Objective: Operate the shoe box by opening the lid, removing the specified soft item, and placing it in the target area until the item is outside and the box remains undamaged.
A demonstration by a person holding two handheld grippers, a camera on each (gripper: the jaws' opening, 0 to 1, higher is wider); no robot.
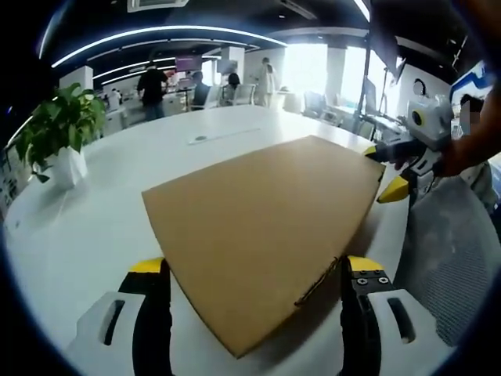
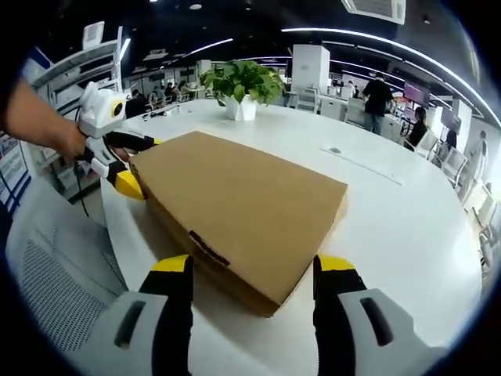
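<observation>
A flat brown cardboard shoe box (image 1: 270, 231), lid closed, is seen lying on a white oval table (image 1: 94, 227). In the left gripper view, the left gripper (image 1: 256, 274) is held low at the table edge, its black yellow-tipped jaws spread apart on either side of the near corner of the box, nothing clamped. The right gripper (image 1: 391, 168) is seen there at the far right corner of the box, held by a person's hand (image 1: 462, 153), with one yellow tip above the box edge and one below; whether it is actually gripping the edge cannot be told. In the right gripper view, the right gripper's (image 2: 250, 270) own jaws are set wide either side of a box corner, and the left gripper (image 2: 129, 164) is seen at the far left corner, held by a hand (image 2: 66, 141). A green potted plant in a white pot (image 1: 59, 133) is seen on the table. A grey mesh chair (image 2: 55, 274) is seen beside the table in the right gripper view.
</observation>
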